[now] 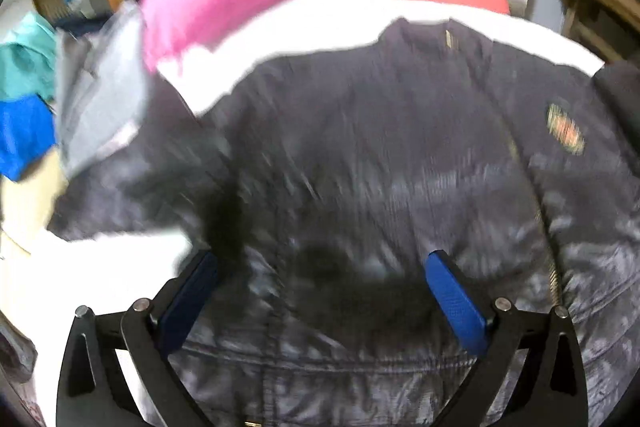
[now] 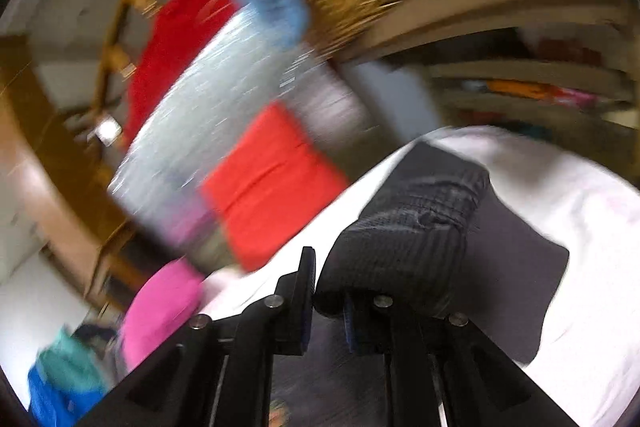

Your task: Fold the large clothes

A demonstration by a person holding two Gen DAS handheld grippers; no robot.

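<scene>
- My right gripper (image 2: 326, 301) is clamped on the ribbed cuff (image 2: 404, 247) of the dark padded jacket (image 1: 380, 167); the cuff bulges toward 1 o'clock from the jaws.
- My left gripper (image 1: 320, 291) stands with its blue-padded jaws apart above the jacket's lower body, holding nothing.
- The jacket lies front-up on the white sheet (image 1: 320, 15), collar at 12 o'clock and embroidered chest badge (image 1: 566, 131) at 2 o'clock in the left view.
- Step in hand, as I judge it: carry the sleeve across the body. I would keep the cuff low and taut, and press the torso with the left gripper so that it does not drag.
- Only the left view shows the whole torso and zip; only the right view shows the grip itself.
- Both views are blurred, so fine creases cannot be read.
</scene>
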